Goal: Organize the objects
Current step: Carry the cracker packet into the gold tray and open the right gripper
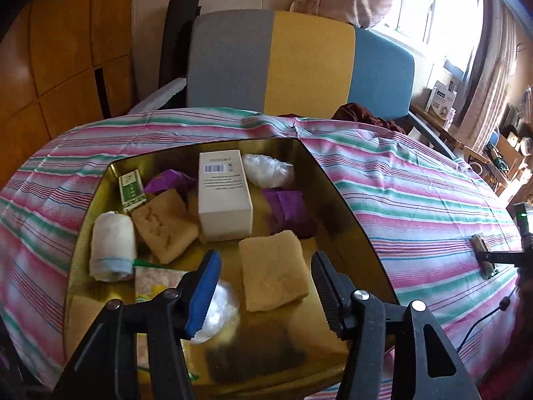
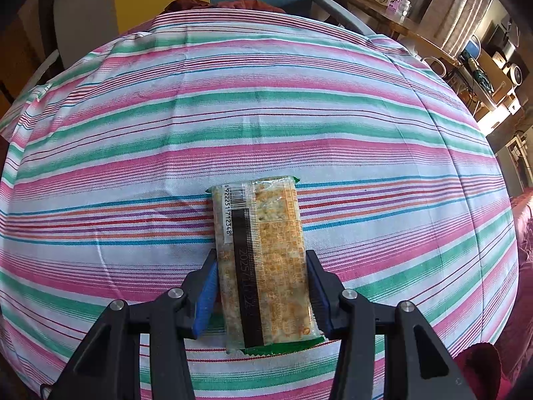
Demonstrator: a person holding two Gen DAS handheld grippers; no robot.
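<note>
The snack packet (image 2: 263, 260) is pinched across its width by the right claw (image 2: 263, 286), both pads pressed against its long edges, over the striped cloth on the tabletop (image 2: 233, 116); whether it is lifted clear of the cloth cannot be told. The step in hand is judged to be the carrying of this packet to the gold tin (image 1: 336, 206), where a white box (image 1: 225, 193), sponges (image 1: 273, 273), a cloth roll (image 1: 111, 246) and purple paper (image 1: 286, 203) already lie. The next move is judged to call for travel toward the tin and release over a bare patch. The left claw (image 1: 263, 293) hangs spread and empty over the tin's near end, tilted downward; the right claw is pointed steeply down.
</note>
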